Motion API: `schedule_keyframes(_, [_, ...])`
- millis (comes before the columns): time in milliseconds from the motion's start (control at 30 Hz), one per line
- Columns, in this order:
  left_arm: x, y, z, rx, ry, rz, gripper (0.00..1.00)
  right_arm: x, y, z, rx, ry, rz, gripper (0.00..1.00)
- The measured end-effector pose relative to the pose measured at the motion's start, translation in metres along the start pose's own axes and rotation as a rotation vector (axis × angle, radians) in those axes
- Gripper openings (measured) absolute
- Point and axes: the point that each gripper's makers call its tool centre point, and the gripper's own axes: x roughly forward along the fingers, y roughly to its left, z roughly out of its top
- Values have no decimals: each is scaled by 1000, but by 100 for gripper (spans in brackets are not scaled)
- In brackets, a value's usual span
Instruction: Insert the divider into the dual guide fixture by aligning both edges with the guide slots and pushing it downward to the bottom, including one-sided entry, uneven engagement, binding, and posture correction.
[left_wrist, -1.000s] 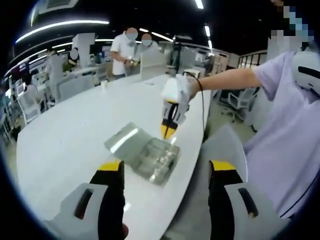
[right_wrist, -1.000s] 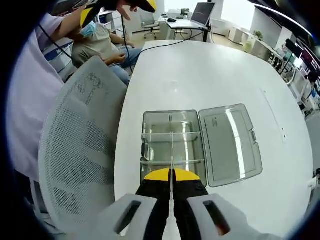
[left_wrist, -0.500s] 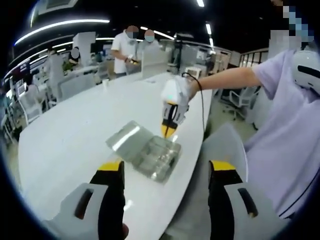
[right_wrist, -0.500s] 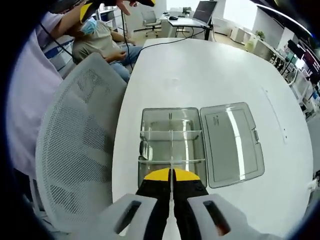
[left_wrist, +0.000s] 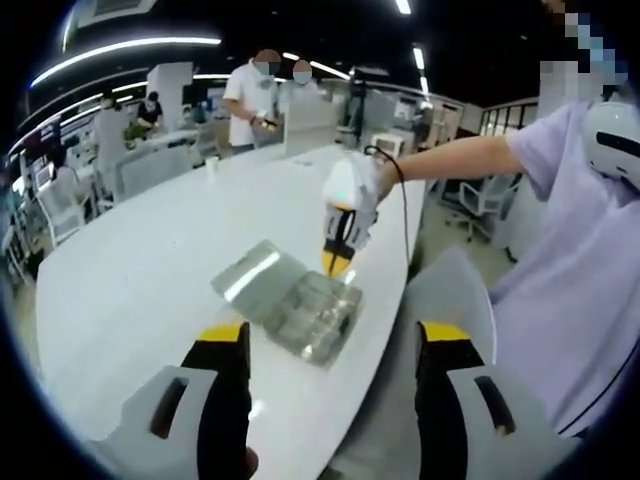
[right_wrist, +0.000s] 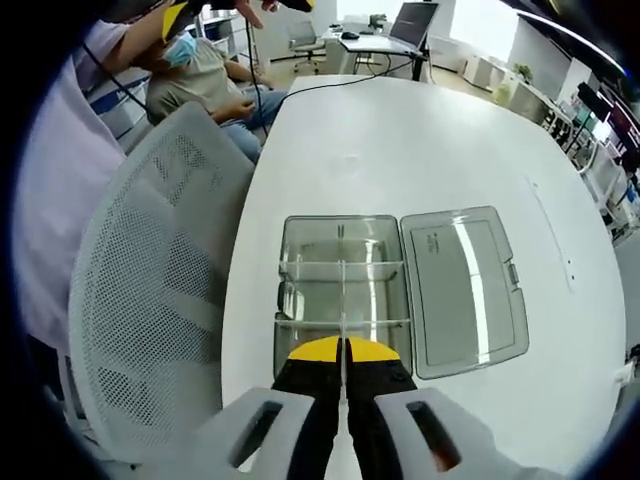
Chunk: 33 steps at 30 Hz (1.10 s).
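Near the table's chair-side edge sits the clear dual guide fixture (right_wrist: 343, 290), its hinged lid (right_wrist: 465, 290) lying open flat beside it. A thin transparent divider (right_wrist: 343, 300) stands on edge along the fixture's middle, pinched between the closed jaws of the right gripper (right_wrist: 343, 365), which hangs directly above. Whether both ends sit in their slots is hard to tell. To seat it well, I would keep the sheet upright, check each end against its slot, and press straight down evenly, easing off if one side binds. Off to the side, the left gripper (left_wrist: 335, 335) hovers with jaws spread, holding nothing, over the white table (left_wrist: 140, 270).
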Motion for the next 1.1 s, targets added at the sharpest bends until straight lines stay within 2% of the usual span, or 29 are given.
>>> schedule_keyframes(1100, [3,4,-4,-31,-6,11,63,16,-1,-12,-1,7,41,0])
